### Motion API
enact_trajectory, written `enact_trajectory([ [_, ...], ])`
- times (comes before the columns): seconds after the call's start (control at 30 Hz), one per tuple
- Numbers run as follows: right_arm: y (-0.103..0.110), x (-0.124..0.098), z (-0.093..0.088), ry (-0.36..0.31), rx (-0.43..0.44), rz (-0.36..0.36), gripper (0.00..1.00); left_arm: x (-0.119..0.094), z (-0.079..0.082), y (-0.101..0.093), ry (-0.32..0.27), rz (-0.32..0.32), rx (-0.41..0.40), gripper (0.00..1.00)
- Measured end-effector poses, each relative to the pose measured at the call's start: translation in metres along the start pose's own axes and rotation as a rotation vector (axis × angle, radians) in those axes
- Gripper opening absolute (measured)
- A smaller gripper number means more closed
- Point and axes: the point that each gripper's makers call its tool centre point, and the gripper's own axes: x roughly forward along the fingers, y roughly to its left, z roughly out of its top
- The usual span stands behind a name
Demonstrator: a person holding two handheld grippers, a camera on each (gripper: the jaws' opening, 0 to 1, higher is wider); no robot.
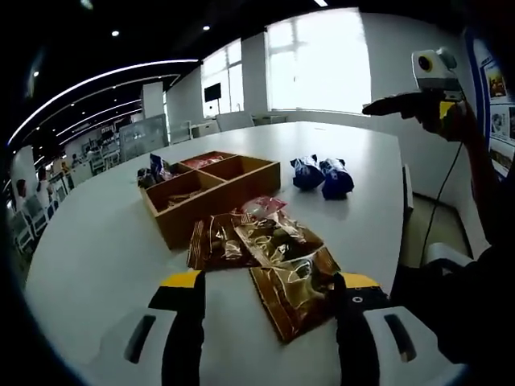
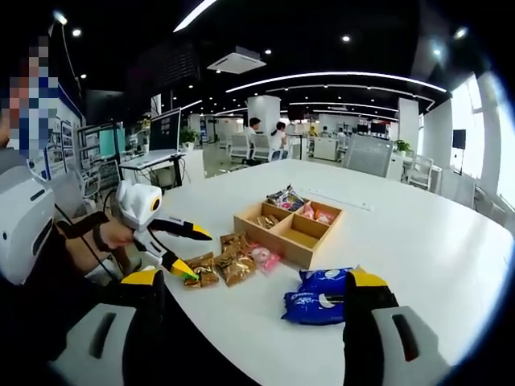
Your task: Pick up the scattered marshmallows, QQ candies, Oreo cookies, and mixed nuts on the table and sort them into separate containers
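Brown nut packets (image 1: 273, 261) lay on the white counter (image 1: 96, 233) just ahead of the left tool (image 1: 269, 322), jaws wide apart and empty, with the wooden divided box (image 1: 211, 186) behind them and two blue Oreo packs (image 1: 322, 175) further right. Right gripper view: right tool (image 2: 256, 301) was wide open, empty, blue Oreo packs (image 2: 318, 296) between its jaws' tips, the box (image 2: 291, 223) beyond, and the left tool (image 2: 189, 253) open beside the nut packets (image 2: 224, 264).

opposed low views share tray (image 1: 211, 186).
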Motion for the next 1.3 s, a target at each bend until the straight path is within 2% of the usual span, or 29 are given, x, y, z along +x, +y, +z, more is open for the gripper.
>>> enact_trajectory([
  [0.17, 0.0, 0.0, 0.0, 0.0, -0.002, 0.0, 0.88, 0.003, -0.001, -0.001, 0.006, -0.003, 0.004, 0.67],
  [0.33, 0.0, 0.0, -0.001, 0.003, -0.004, 0.002, 0.87, 0.005, 0.003, -0.003, 0.007, 0.004, 0.065, 0.65],
  [0.47, 0.0, -0.001, -0.001, 0.0, -0.003, 0.001, 0.87, 0.007, 0.002, -0.013, 0.014, -0.053, 0.027, 0.52],
  [0.53, -0.001, -0.001, -0.001, 0.0, -0.002, 0.0, 0.87, 0.009, 0.001, -0.013, 0.012, -0.064, 0.008, 0.51],
  [0.93, -0.002, -0.001, -0.003, 0.003, -0.002, 0.0, 0.87, 0.01, -0.001, -0.022, 0.012, -0.126, -0.065, 0.46],
  [1.3, -0.001, -0.002, -0.003, 0.002, -0.006, -0.001, 0.87, 0.009, -0.001, -0.024, 0.008, -0.118, -0.065, 0.43],
])
